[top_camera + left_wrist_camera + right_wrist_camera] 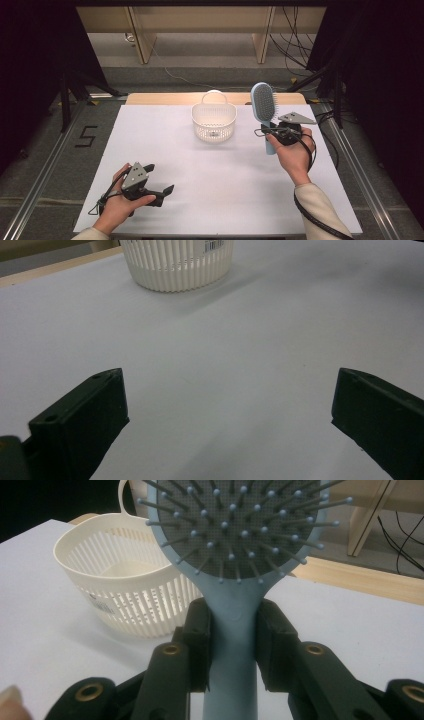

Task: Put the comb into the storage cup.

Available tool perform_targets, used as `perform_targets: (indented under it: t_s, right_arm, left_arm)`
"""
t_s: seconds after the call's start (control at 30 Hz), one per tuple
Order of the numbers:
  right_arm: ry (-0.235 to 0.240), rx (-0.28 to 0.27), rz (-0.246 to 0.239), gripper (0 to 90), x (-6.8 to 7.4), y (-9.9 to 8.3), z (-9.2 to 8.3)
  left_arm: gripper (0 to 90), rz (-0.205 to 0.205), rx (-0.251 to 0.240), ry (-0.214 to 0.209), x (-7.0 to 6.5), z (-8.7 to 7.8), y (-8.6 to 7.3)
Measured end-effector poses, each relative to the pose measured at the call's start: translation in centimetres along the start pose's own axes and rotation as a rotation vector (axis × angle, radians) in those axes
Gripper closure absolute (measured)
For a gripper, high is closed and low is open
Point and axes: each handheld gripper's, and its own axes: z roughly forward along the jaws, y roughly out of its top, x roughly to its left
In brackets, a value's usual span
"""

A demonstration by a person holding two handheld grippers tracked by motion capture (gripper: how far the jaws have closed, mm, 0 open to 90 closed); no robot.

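A light blue hairbrush [264,104] with a grey bristle pad stands upright in my right gripper [272,134], which is shut on its handle at the table's right. In the right gripper view both pads press the hairbrush's [235,555] neck just below the bristles, with my right gripper [232,635] seen from behind. A white slatted basket [214,121] with a handle sits at the back middle, left of the brush, and appears as the basket [120,580] behind it. My left gripper [159,182] rests low at the front left, open, its jaws wide apart over bare table [225,390].
The white table sheet [225,175] covers the work area, with a wooden strip [150,98] along its far edge. The basket [177,265] stands ahead of the left gripper. Cables and wooden table legs lie on the floor beyond. A cable trails from the right hand.
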Motion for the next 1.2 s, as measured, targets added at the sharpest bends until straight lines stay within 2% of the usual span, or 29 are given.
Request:
perform_targets:
  t_s: [1.2]
  right_arm:
    - [0.019, -0.023, -0.009, 70.6, 1.0, 0.8, 0.5]
  left_arm:
    - [1.1, -0.001, 0.000, -0.001, 0.0, 0.0, 0.0]
